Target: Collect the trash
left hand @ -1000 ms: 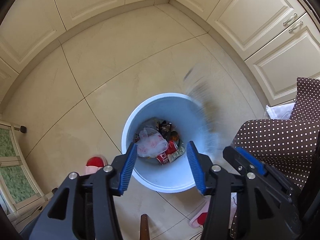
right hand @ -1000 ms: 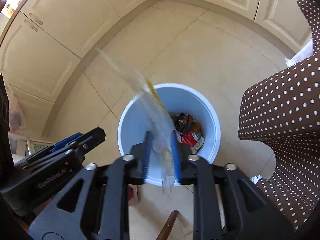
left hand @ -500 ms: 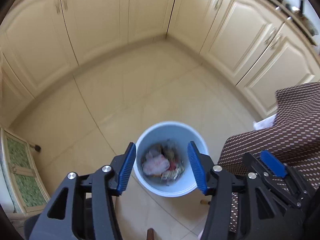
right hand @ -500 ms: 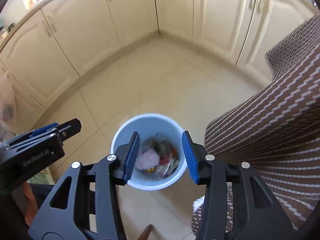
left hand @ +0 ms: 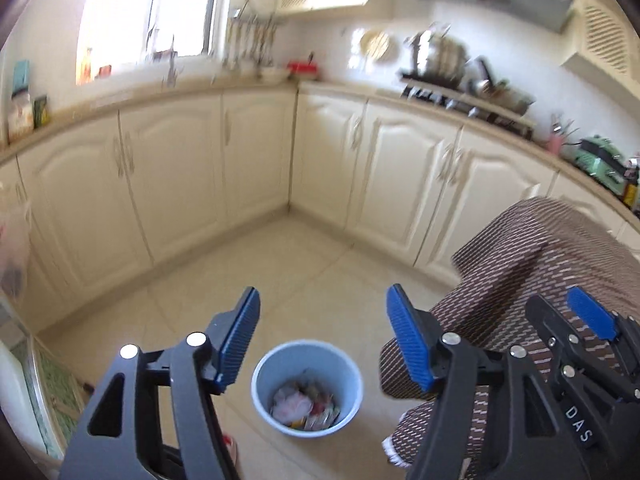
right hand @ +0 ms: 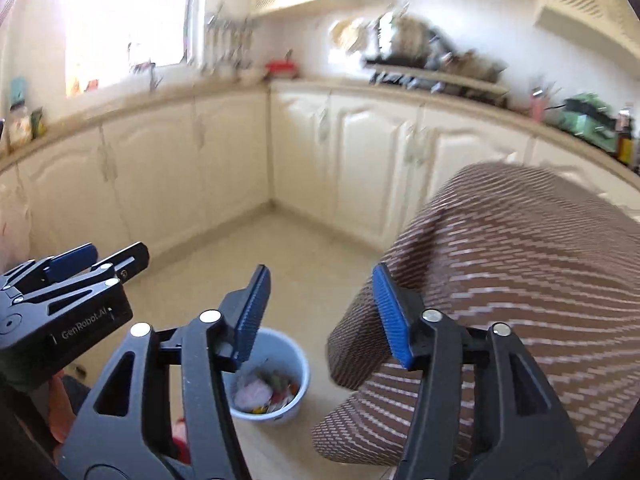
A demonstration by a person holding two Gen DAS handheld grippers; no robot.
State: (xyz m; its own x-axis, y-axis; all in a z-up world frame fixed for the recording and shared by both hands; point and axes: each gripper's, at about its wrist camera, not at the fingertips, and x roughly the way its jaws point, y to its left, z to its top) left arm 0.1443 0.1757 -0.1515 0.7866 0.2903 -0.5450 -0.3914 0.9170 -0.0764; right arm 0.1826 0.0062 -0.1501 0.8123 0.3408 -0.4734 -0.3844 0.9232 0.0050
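A light blue bin stands on the tiled floor far below, holding wrappers, a crumpled white bag and other trash. My left gripper hovers high above it, its blue-padded jaws opening with nothing between them. In the right wrist view the same bin shows low between the jaws of my right gripper, which are also opening and empty. The left gripper's body appears at that view's left edge; the right gripper's body sits at the left view's right edge.
A table under a brown patterned cloth fills the right side, close to the bin. Cream cabinets line the far corner under a cluttered counter. A red slipper shows by the bin.
A wrapper held over the bin by my right gripper has dropped in. Both grippers have risen well above the bin and tilted up toward the cabinets, their jaws spreading wider.
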